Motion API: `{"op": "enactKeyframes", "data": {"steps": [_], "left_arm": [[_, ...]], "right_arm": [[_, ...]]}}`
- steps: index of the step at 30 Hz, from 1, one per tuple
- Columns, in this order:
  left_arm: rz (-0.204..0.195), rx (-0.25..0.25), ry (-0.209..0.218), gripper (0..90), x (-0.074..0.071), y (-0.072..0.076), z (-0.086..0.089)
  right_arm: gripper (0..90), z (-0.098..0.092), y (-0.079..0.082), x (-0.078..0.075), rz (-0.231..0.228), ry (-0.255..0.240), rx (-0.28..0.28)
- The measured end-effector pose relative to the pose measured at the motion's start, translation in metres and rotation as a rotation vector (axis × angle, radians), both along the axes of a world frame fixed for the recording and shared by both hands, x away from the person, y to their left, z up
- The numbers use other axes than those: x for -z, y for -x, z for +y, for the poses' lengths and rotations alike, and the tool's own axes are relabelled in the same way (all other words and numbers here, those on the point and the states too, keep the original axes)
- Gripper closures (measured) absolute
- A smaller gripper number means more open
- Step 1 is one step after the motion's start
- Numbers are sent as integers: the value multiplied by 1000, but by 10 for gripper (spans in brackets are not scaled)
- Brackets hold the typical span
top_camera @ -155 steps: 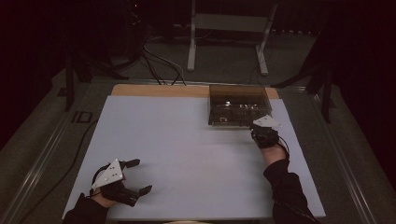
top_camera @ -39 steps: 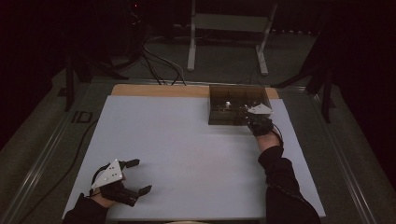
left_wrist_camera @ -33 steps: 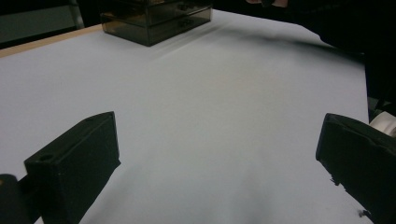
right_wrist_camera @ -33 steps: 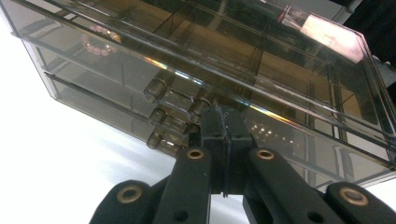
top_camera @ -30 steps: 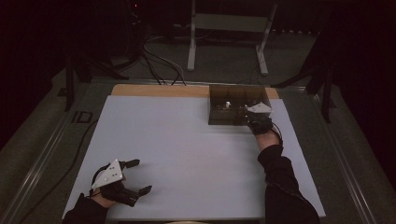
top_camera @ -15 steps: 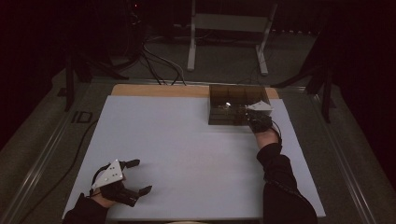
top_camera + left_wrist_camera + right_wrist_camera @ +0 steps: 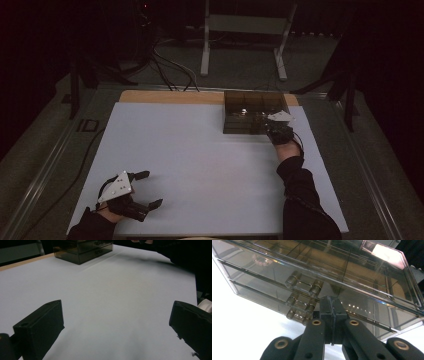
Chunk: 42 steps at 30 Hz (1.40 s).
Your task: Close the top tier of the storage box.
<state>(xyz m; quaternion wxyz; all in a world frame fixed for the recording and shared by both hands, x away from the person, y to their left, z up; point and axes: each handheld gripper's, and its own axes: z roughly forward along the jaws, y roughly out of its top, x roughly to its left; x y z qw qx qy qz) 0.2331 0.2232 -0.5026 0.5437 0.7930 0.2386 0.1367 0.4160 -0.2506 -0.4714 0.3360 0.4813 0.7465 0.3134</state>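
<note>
White counter (image 7: 200,160) holds a dark clear box (image 7: 250,112) at its far right side. Right claw (image 7: 331,315) is shut tight, empty, right in front of the box's drawer handles (image 7: 303,287). Left claw (image 7: 145,190) rests open, far away.

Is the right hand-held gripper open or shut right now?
Shut: the right hand-held gripper has its black jaws pressed flat together, at the smoky drawer box.

A dim lab or recording room, not a home: a white surface (image 7: 200,150) on a bare grey floor (image 7: 240,70), loose cables (image 7: 170,65) trailing behind it, a metal equipment stand (image 7: 245,30) against darkness beyond.
</note>
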Motion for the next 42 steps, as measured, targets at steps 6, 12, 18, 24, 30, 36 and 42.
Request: {"op": "enactKeyframes", "data": {"steps": [6, 12, 18, 24, 30, 36, 42], "left_arm": [[-1, 0, 0, 10, 0, 0, 0], [1, 2, 2, 10, 0, 0, 0], [1, 2, 2, 10, 0, 0, 0], [2, 2, 3, 10, 0, 0, 0], [1, 0, 0, 10, 0, -1, -1], [5, -4, 2, 10, -1, -2, -1], [11, -10, 6, 10, 0, -5, -1]], "right_arm": [[860, 2, 4, -3, -6, -11, 7], [686, 8, 8, -4, -15, 0, 35], [505, 13, 8, -5, 31, -7, 21], [208, 19, 7, -4, 77, -16, 26], [113, 20, 8, -3, 104, -61, -2], [14, 25, 7, -3, 147, -84, -63], [0, 35, 8, -6, 155, -67, -133]]}}
